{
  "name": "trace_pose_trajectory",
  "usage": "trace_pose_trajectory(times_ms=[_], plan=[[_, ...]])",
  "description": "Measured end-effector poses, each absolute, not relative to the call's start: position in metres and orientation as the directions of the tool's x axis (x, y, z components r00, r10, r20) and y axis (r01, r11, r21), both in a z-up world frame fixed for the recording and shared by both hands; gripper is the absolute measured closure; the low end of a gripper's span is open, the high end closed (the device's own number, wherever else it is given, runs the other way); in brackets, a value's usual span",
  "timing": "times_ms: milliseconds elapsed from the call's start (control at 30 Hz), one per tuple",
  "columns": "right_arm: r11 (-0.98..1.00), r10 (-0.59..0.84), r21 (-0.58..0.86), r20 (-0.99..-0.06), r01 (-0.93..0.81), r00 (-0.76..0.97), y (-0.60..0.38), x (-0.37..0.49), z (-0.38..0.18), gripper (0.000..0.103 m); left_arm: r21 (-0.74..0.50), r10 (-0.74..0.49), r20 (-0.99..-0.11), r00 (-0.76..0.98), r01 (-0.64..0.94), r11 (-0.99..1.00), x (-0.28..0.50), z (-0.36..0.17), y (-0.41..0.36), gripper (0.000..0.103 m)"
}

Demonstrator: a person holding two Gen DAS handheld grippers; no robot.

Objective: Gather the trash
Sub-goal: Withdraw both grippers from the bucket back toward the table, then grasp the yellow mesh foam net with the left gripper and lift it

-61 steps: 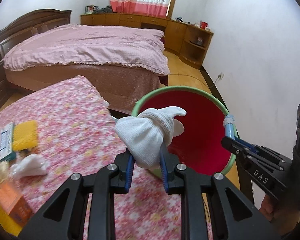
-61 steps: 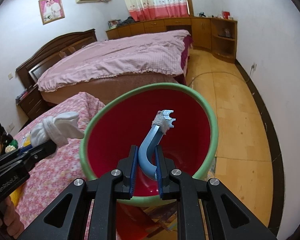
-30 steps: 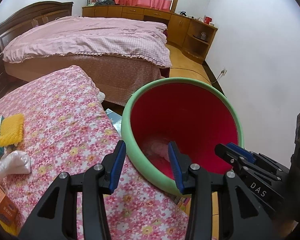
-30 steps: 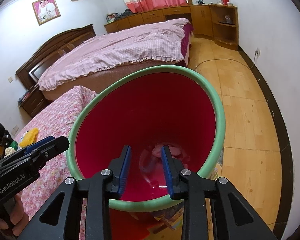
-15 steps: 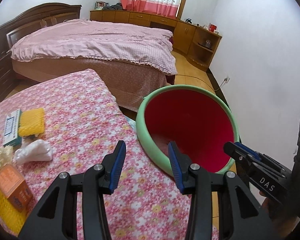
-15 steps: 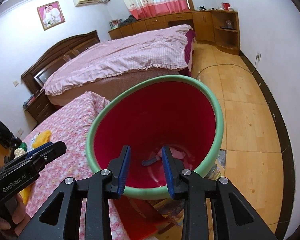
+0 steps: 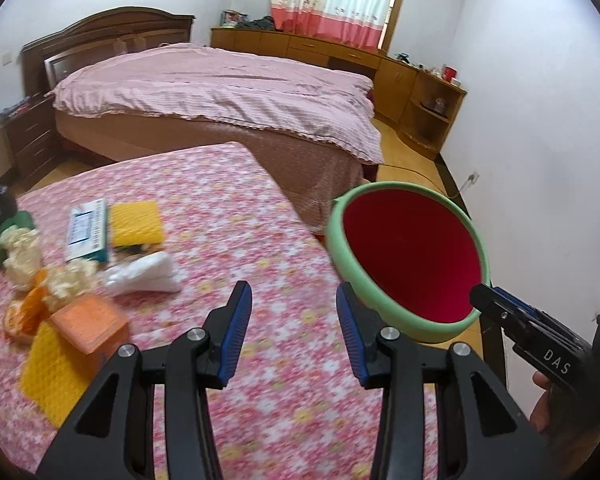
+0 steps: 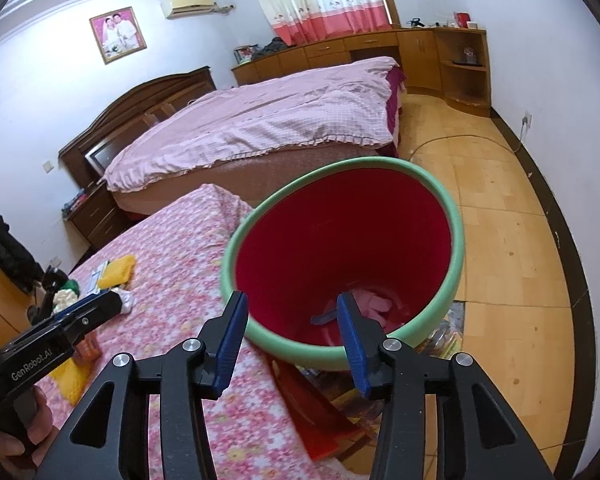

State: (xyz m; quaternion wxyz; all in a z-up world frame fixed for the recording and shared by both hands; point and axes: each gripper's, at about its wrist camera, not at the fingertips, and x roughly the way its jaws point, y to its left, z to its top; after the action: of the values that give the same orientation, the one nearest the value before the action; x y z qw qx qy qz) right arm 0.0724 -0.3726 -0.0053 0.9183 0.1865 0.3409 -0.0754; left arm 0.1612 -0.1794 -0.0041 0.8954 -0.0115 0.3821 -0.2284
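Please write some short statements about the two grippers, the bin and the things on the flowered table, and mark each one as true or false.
1. The left gripper is open and holds nothing. True.
2. The right gripper is shut on a blue hook. False: it is open and empty; a blue item lies in the bin.
3. The bin is red inside with a green rim. True.
4. The bin is empty. False: pink-looking items lie at its bottom.
5. An orange box lies on the table. True.
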Motion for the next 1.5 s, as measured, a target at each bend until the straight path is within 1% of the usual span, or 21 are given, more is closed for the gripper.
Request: trace_pose_trajectory(times_ms=[400,433,467,533,833,867,900,967,1300,1500], plan=[[0.936,0.049,0.292,-0.662,0.198,0.748,-0.332,0.073,-0.005,0.054,-0.19,-0.319,-0.677,0.664,0.26,0.947,0.154,-0.003,-0.107,0.059],[0.937,0.052,0.292,-0.664,0.194,0.746,-0.328,0.074,-0.005,0.052,-0.192,-0.311,-0.677,0.667,0.248,0.949,0.154,-0.003,-0.102,0.059],[0.937,0.054,0.292,-0.665,0.193,0.745,-0.326,0.074,-0.005,0.045,-0.194,-0.302,-0.678,0.67,0.232,0.953,0.154,-0.003,-0.094,0.059],[0.936,0.058,0.295,-0.667,0.192,0.743,-0.321,0.074,-0.007,0.042,-0.195,-0.284,-0.68,0.676,0.207,0.959,0.154,-0.004,-0.082,0.059],[0.94,0.08,0.292,-0.695,0.179,0.714,-0.301,0.078,-0.016,0.041,-0.155,-0.164,-0.724,0.67,0.074,0.985,0.153,-0.024,-0.029,0.058],[0.941,0.082,0.29,-0.698,0.176,0.712,-0.299,0.078,-0.017,0.041,-0.156,-0.158,-0.73,0.665,0.064,0.986,0.153,-0.027,-0.024,0.055],[0.942,0.085,0.287,-0.701,0.171,0.708,-0.296,0.08,-0.018,0.041,-0.157,-0.153,-0.735,0.66,0.053,0.986,0.153,-0.03,-0.019,0.05],[0.945,0.089,0.284,-0.706,0.165,0.703,-0.291,0.082,-0.019,0.041,-0.16,-0.145,-0.745,0.651,0.037,0.986,0.154,-0.037,-0.012,0.047],[0.957,0.098,0.255,-0.73,0.137,0.677,-0.269,0.09,-0.027,0.041,-0.173,-0.141,-0.796,0.589,0.002,0.985,0.165,-0.068,0.001,0.047],[0.961,0.098,0.245,-0.74,0.131,0.665,-0.264,0.094,-0.031,0.041,-0.19,-0.163,-0.786,0.596,0.019,0.982,0.165,-0.074,-0.001,0.047]])
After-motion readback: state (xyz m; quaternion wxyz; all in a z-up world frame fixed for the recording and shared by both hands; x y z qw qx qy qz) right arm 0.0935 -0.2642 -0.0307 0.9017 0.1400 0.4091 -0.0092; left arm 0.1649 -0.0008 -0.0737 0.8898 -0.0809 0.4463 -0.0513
